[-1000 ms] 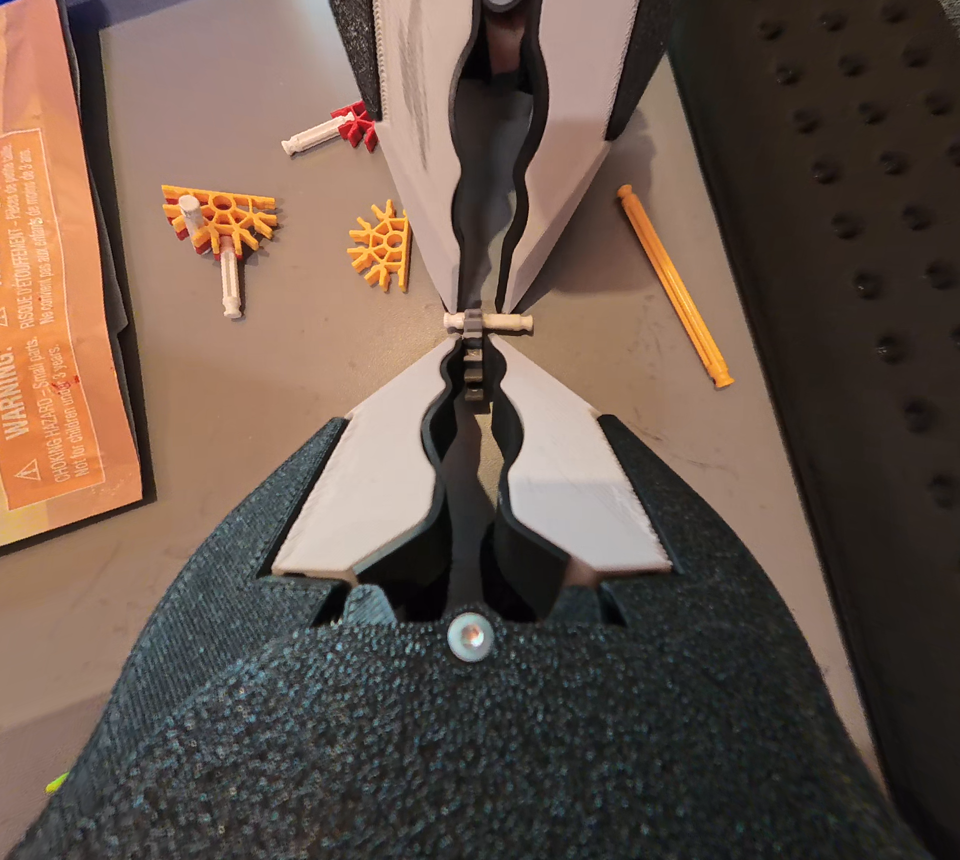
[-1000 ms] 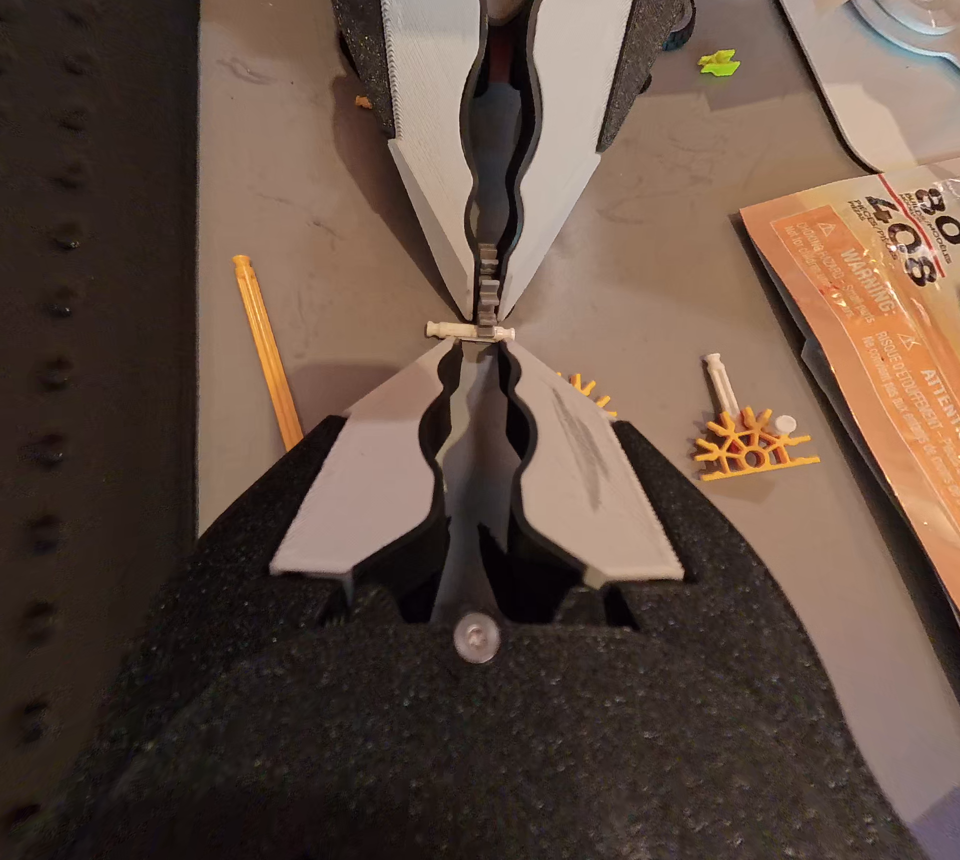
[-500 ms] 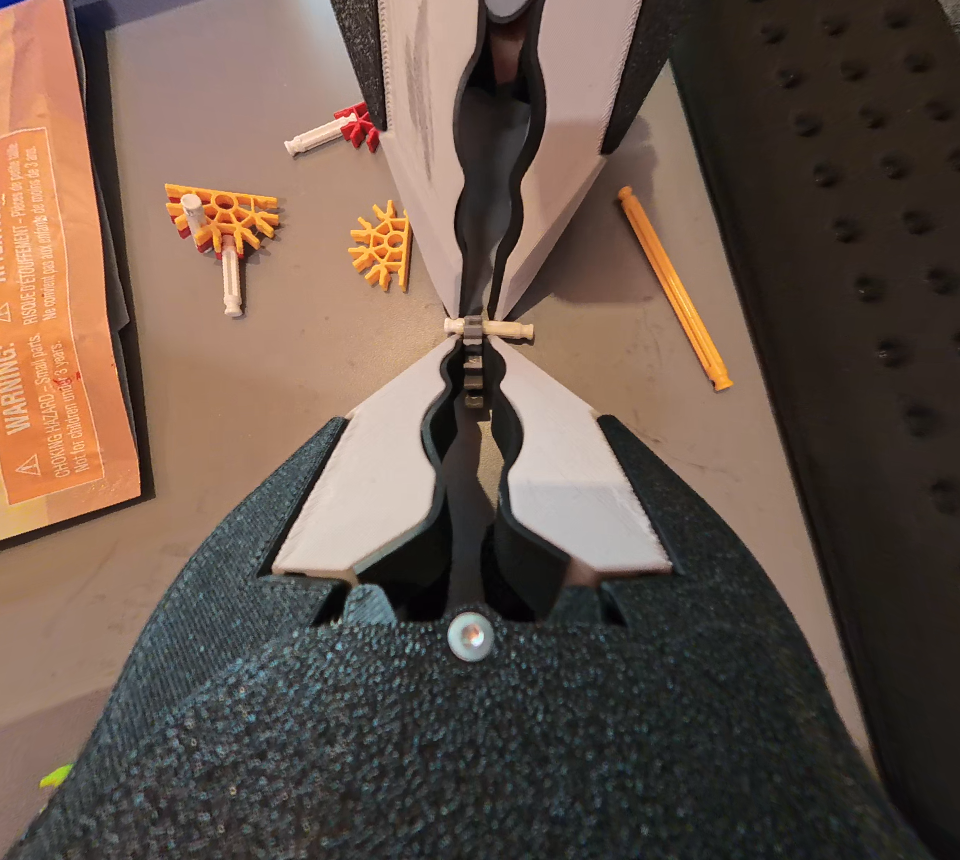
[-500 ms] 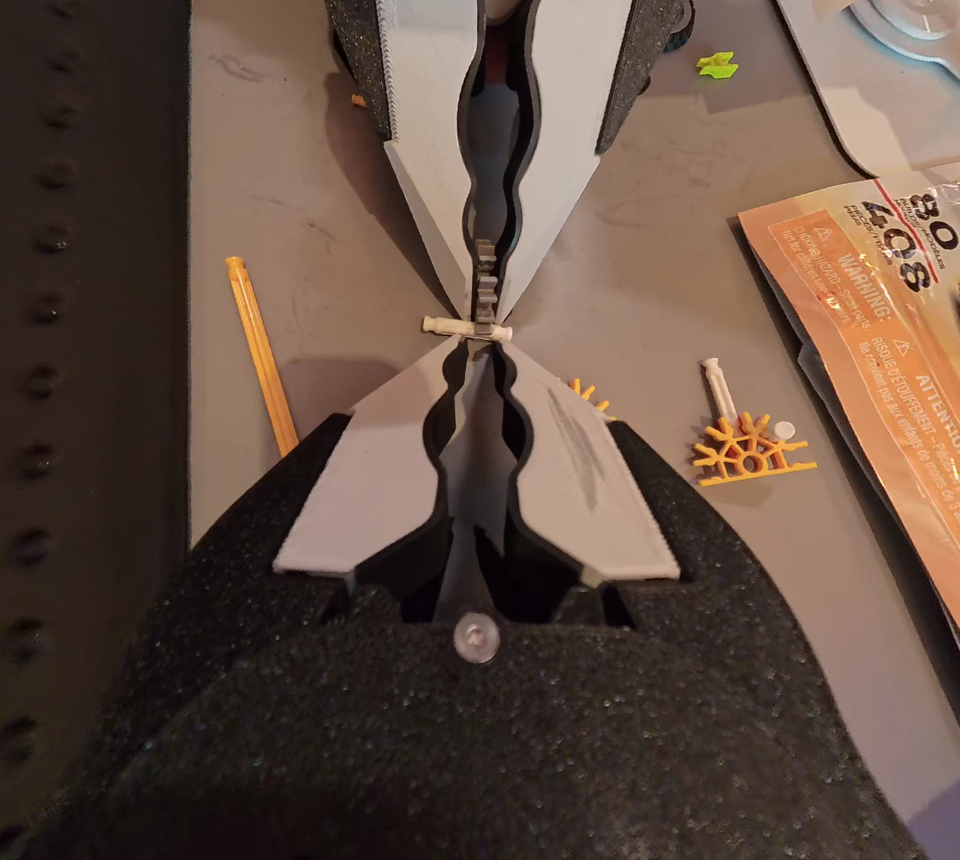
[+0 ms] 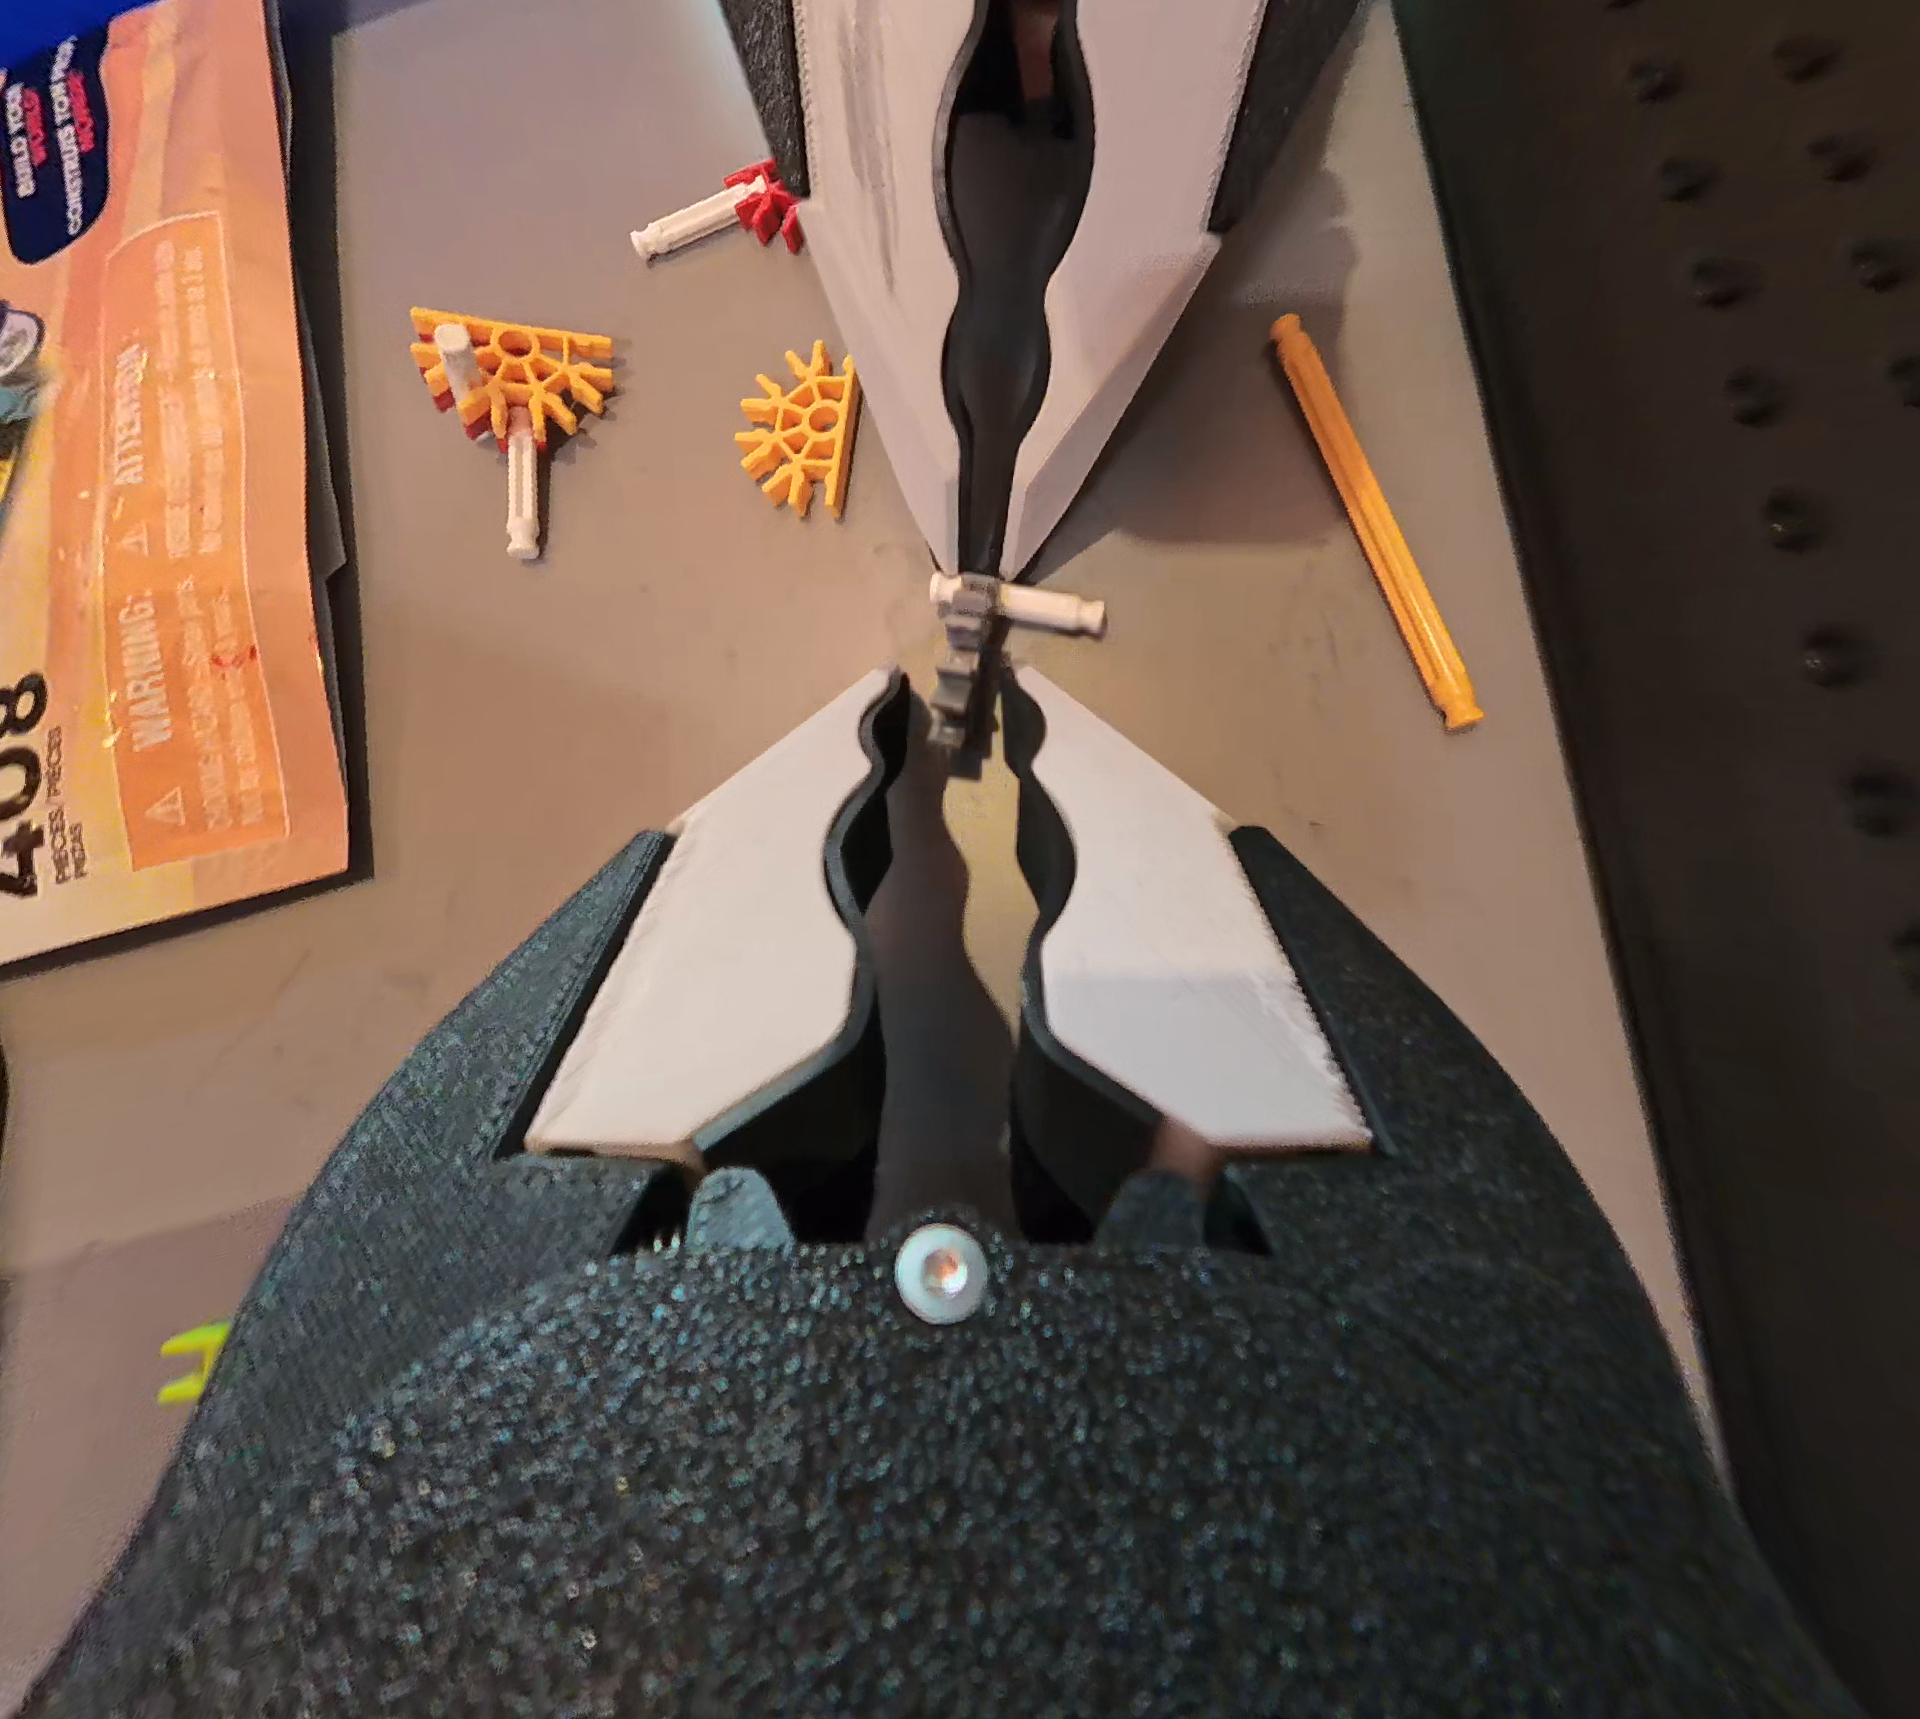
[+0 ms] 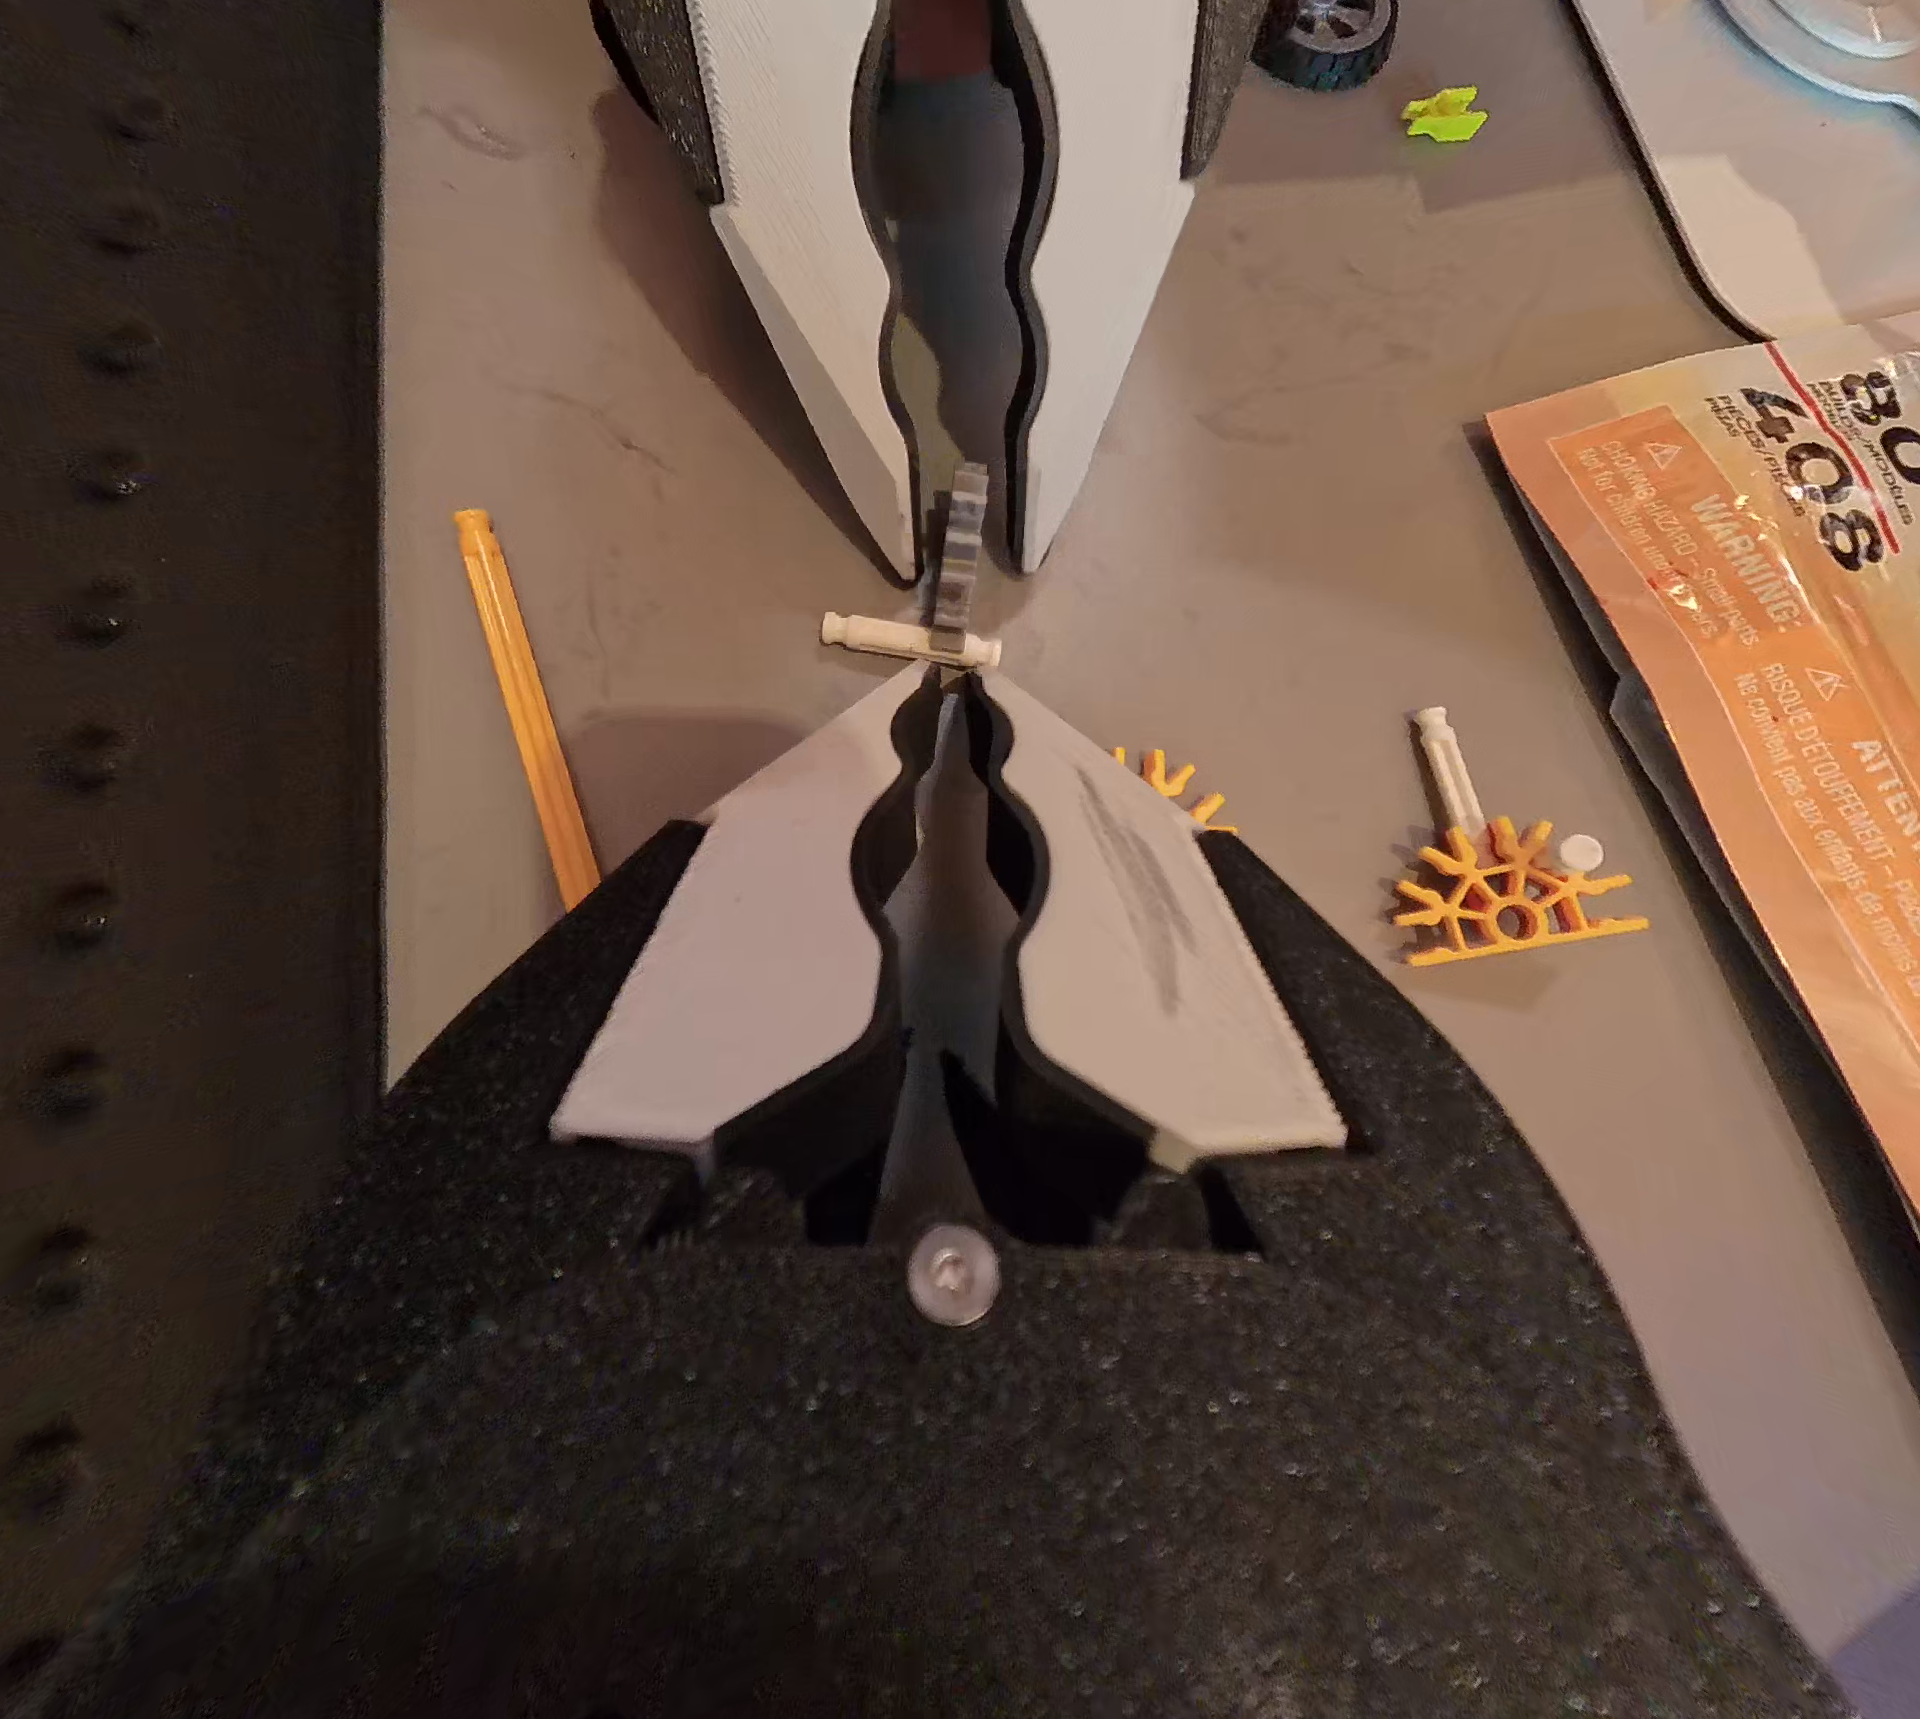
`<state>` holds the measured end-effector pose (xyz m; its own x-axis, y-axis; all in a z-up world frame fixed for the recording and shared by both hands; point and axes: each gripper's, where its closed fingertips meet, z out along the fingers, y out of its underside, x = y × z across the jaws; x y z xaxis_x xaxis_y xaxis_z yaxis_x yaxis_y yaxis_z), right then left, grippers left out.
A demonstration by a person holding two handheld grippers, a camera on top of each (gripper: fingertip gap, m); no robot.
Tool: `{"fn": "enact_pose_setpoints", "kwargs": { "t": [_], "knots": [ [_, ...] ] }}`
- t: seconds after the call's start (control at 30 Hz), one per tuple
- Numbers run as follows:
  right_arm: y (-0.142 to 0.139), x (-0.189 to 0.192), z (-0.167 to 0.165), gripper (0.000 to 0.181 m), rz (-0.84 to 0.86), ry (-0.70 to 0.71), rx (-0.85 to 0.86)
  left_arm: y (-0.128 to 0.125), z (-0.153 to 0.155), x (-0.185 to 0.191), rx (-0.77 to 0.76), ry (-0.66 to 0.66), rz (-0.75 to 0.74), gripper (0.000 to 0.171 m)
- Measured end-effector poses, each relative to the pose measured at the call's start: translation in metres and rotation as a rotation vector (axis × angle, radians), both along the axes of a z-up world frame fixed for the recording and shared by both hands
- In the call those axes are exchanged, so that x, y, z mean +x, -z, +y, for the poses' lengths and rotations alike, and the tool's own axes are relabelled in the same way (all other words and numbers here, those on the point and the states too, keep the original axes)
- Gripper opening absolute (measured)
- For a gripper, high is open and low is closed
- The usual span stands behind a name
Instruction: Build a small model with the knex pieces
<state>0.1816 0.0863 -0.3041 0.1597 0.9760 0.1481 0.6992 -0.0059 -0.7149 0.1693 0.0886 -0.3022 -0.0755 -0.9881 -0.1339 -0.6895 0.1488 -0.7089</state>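
My right gripper (image 6: 948, 682) is shut on a short white rod (image 6: 909, 641) and holds it just above the grey table (image 6: 1247, 474). A small grey connector (image 6: 956, 557) sits clipped on the rod. My left gripper (image 5: 954, 693) faces it tip to tip. Its jaws stand open on either side of the grey connector (image 5: 961, 682), with a gap on both sides. In the left wrist view the right gripper (image 5: 979, 563) comes down from the top, shut on the white rod (image 5: 1044, 611). In the right wrist view the left gripper (image 6: 968, 568) shows open at the top.
A long yellow rod (image 5: 1371, 516) lies beside a black dotted mat (image 5: 1714, 526). A yellow fan connector (image 5: 805, 433), a yellow-and-red connector with white rods (image 5: 509, 386) and a red connector on a white rod (image 5: 727, 215) lie near an orange bag (image 5: 156, 474). A toy wheel (image 6: 1325, 22) and a green piece (image 6: 1442, 114) lie farther off. My left and right fingertips are right by each other. The yellow fan connector (image 5: 805, 433) is about 4 centimeters from my right fingertips.
My left gripper has opened and let go of the grey connector, which stays on the white rod. The right gripper still grips the rod.
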Motion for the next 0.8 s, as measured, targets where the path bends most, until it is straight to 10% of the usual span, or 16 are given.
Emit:
{"fn": "enact_pose_setpoints", "kwargs": {
  "t": [0.8],
  "knots": [
    [-0.0017,-0.0002,-0.0058,0.012,0.007,-0.011,0.011,0.0013,-0.0063,0.0003,-0.050,0.042,0.010,0.005]
  ]
}}
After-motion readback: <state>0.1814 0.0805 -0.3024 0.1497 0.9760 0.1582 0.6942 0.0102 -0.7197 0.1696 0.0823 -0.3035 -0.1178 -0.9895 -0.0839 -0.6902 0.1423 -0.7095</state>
